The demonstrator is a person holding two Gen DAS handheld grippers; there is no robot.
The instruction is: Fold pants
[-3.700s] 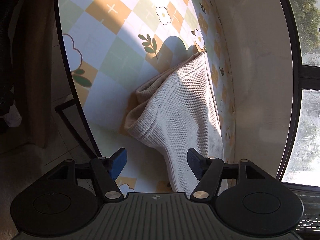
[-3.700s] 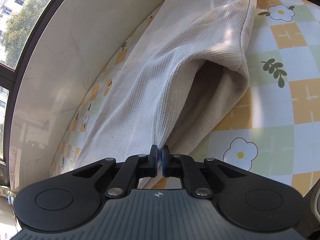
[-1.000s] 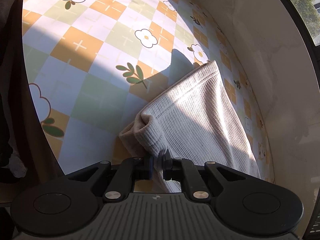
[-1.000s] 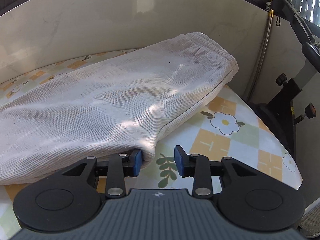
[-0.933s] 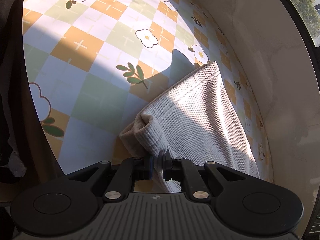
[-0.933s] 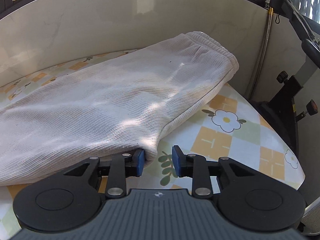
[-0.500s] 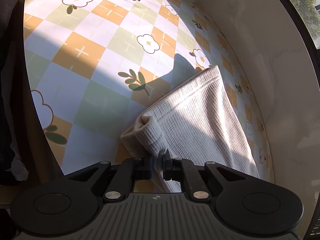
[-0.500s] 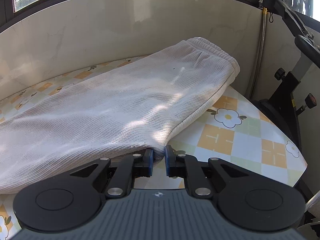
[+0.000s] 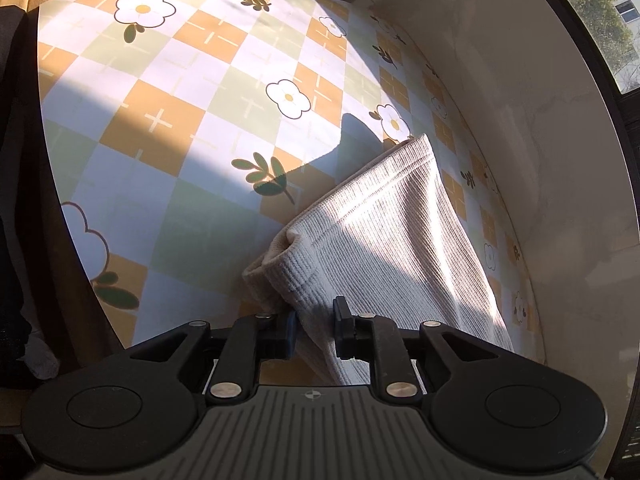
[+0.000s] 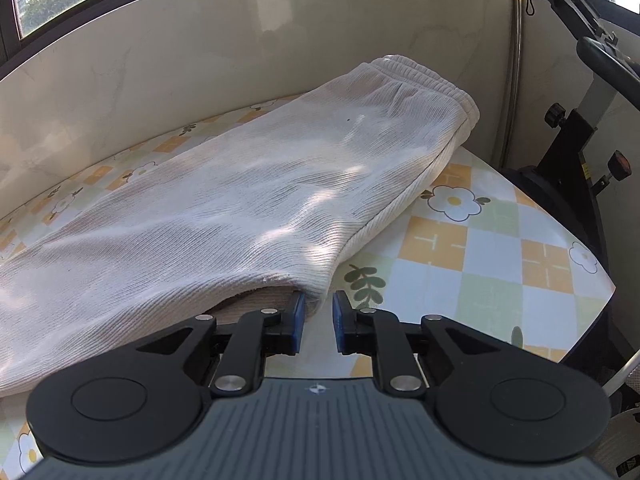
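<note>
Cream ribbed pants [image 10: 248, 200] lie folded lengthwise on the checked flower tablecloth [image 10: 500, 248], with the elastic waistband [image 10: 432, 76] at the far right by the wall. In the left wrist view the leg cuffs [image 9: 360, 216] lie stacked. My left gripper [image 9: 314, 330] is partly open, with the cuff corner lying loosely between its blue pads. My right gripper [image 10: 318, 322] is partly open at the crotch-side fold edge, with the cloth edge just at its left pad.
A cream wall [image 10: 200, 60] runs behind the table under a window. An exercise bike [image 10: 576, 140] stands off the table's right end. The tablecloth [image 9: 180, 120] spreads wide beyond the cuffs. The table edge [image 9: 64, 216] drops off at the left.
Both grippers have opened: the left let go of the cuff corner, the right let go of the fold edge it had closed on half a second ago. The pants lie flatter.
</note>
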